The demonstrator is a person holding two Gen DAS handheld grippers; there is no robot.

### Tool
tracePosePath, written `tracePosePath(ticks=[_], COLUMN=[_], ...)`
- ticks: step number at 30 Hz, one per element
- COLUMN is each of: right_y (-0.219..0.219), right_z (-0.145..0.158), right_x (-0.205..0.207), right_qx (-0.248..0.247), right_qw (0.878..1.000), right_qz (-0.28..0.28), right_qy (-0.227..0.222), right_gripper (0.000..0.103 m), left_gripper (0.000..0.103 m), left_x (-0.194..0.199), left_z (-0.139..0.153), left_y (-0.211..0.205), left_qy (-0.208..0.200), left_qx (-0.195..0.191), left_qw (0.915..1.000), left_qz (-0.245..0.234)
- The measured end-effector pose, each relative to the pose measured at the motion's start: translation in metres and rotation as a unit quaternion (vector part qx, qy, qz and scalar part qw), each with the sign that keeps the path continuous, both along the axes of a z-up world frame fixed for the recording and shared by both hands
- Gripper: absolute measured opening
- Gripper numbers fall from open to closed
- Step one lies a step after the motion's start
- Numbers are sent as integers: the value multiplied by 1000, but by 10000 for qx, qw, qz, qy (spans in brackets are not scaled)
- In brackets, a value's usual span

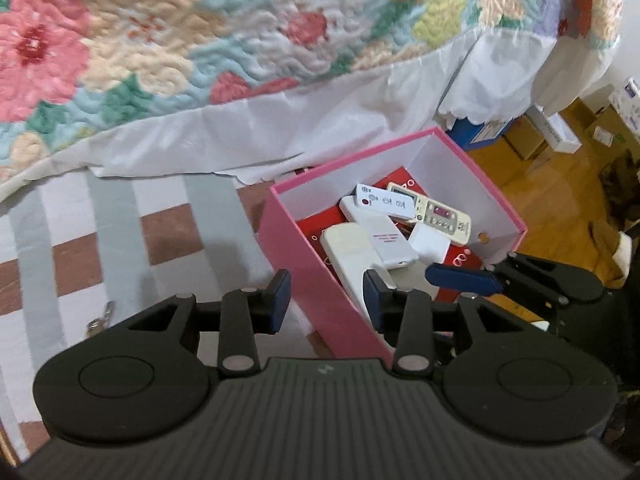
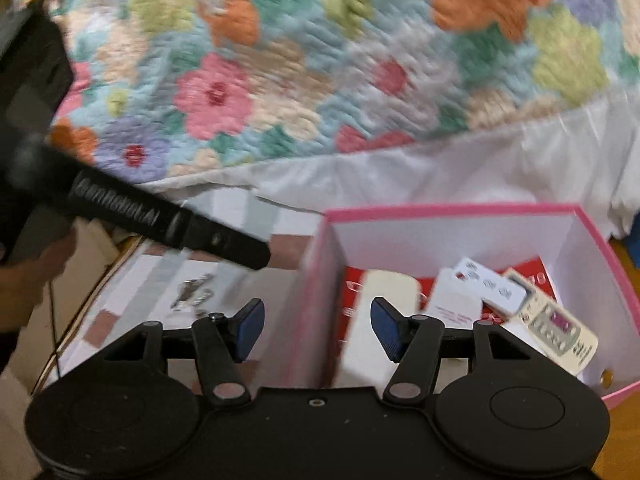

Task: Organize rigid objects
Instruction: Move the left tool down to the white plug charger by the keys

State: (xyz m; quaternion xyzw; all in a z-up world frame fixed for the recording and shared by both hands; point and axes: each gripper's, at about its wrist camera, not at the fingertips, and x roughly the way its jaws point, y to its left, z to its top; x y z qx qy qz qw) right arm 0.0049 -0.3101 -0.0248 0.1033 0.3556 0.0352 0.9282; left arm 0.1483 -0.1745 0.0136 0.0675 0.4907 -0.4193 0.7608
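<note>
A pink box [image 1: 304, 272] with white inner walls stands on a checked cloth beside the bed. It holds several white and cream remote controls [image 1: 384, 236] on a red base. My left gripper [image 1: 326, 302] is open and empty, its jaws astride the box's near left wall. My right gripper [image 2: 316, 330] is open and empty too, astride the box's left wall [image 2: 316, 304] in the right wrist view, where the remotes [image 2: 492, 292] show blurred. The right gripper's blue fingers [image 1: 460, 278] reach over the box's near right corner in the left wrist view.
A floral quilt [image 1: 160, 40] with a white skirt hangs behind the box. A small metal object [image 1: 100, 318] lies on the checked cloth [image 1: 100, 232] at left. Cardboard boxes [image 1: 560, 128] stand on the wooden floor at right. The left gripper's black body [image 2: 120, 208] crosses the right wrist view.
</note>
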Motion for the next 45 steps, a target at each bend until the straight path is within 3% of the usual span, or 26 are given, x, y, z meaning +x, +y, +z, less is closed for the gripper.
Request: tracePosePath(ticks=[8,15,20,22,30,35,41,45], right_y=[42,83,112,123,137,144,149,150], right_z=[45,45,21,8,-60,-99,-125,-129], right_x=[-5,7,19,25,69,83,93,99], right_qx=[185,473,250,141,828,926,1006,905], right_qw=[9981,9920,9882,9862,9793,9762,9770,9808], right_qz=[567,1171,1488,1612,1515,1375,1195,1125], right_qy=[-160,69,259,346,1053,1396,1454,1315], right_gripper=[64,64,64,64,64,64,62,59], left_gripper=[43,44,44,44,42,42,39,31], left_x=[-8,0,21,25,47,46,55,57], left_z=[30,15,-26,-41,-106,-132,-148,-155], left_y=[63,121,157,168,174,161,153,146], left_qy=[-395,-340,227,277,662,208,43,281], left_qx=[221,172,149,130,383,817,618,337], left_qw=[9990,9985,9957,9947,9909,9899,9903,9949], left_qz=[53,381,887,982,1112,1141,1245,911])
